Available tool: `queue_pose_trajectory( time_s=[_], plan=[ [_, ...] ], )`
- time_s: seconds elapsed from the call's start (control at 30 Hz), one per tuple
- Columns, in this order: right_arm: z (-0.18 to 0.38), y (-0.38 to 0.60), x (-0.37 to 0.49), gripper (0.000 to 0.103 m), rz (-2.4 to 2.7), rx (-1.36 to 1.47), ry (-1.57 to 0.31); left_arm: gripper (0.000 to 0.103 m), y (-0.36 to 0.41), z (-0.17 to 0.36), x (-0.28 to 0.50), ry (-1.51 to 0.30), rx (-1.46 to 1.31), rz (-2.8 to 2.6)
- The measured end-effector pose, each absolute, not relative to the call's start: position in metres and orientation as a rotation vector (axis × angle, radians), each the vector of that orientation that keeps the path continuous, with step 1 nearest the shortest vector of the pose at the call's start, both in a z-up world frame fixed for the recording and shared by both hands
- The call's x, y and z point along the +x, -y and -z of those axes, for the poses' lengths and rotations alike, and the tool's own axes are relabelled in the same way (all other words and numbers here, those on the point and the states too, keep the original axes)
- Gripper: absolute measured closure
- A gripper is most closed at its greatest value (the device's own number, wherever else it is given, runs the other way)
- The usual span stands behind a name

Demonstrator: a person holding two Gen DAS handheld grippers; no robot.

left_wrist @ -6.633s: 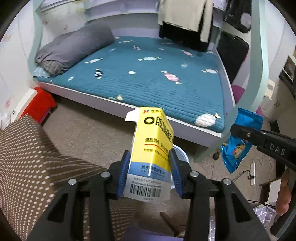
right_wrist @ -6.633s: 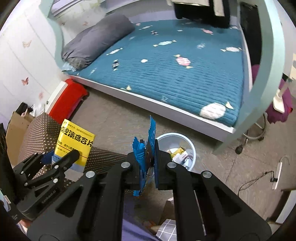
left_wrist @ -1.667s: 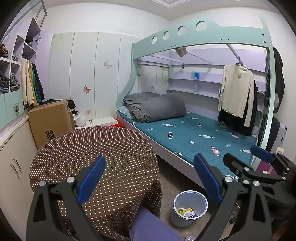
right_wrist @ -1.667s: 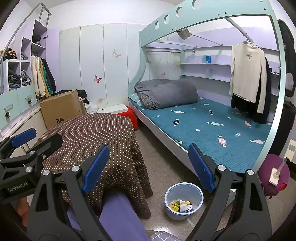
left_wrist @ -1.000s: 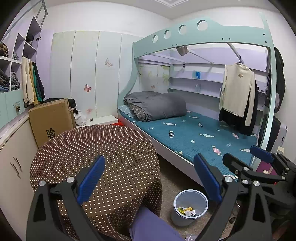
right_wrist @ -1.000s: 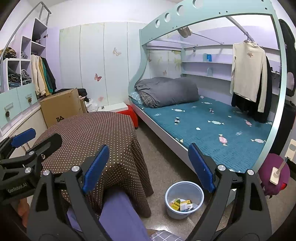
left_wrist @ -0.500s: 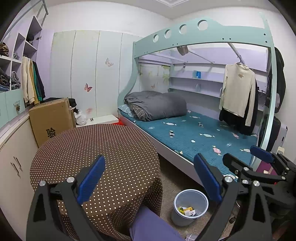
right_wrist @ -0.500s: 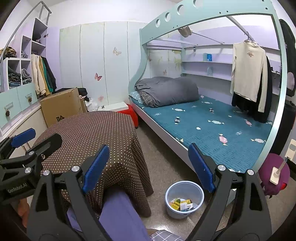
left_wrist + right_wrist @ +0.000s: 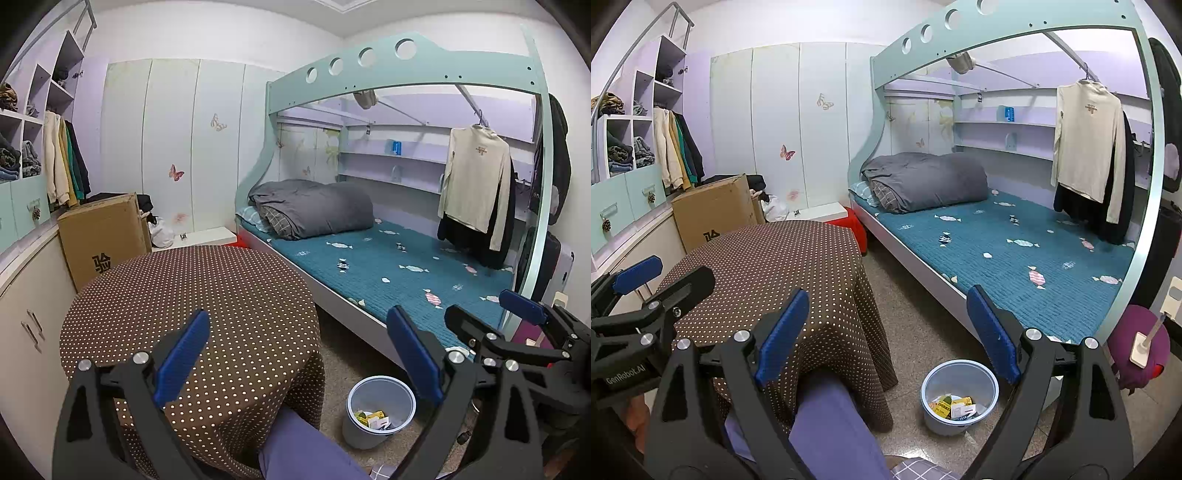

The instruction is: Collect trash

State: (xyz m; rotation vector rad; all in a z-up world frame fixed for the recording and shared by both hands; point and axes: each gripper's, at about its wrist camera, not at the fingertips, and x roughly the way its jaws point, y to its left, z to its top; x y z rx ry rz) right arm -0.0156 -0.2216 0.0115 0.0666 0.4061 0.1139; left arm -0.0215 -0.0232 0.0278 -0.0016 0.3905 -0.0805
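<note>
Nearest me, the left gripper (image 9: 295, 358) and right gripper (image 9: 886, 336) hang idle, fingers spread wide with nothing between them. Just below, on the floor between the dotted worktop (image 9: 192, 295) and the bed (image 9: 1015, 251), the bin (image 9: 959, 397) holds the trash (image 9: 955, 406): light, crushable packets and cartons, I'd guess, best pinched by a flat face. The worktop's cloth hangs near the bin; beyond it there's open floor.

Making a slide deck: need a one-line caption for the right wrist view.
Open right gripper above a floor bin holding trash, beside a polka-dot table.
</note>
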Motion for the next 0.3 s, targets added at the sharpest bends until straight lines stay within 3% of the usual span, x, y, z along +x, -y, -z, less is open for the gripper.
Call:
queue_pose_trajectory(
  time_s=[0.3],
  plan=[
    [-0.008,0.213,-0.004,0.016,-0.121,0.061,-0.436,0.009,0.015,-0.023,-0.011,-0.423,-0.017,0.07]
  ],
)
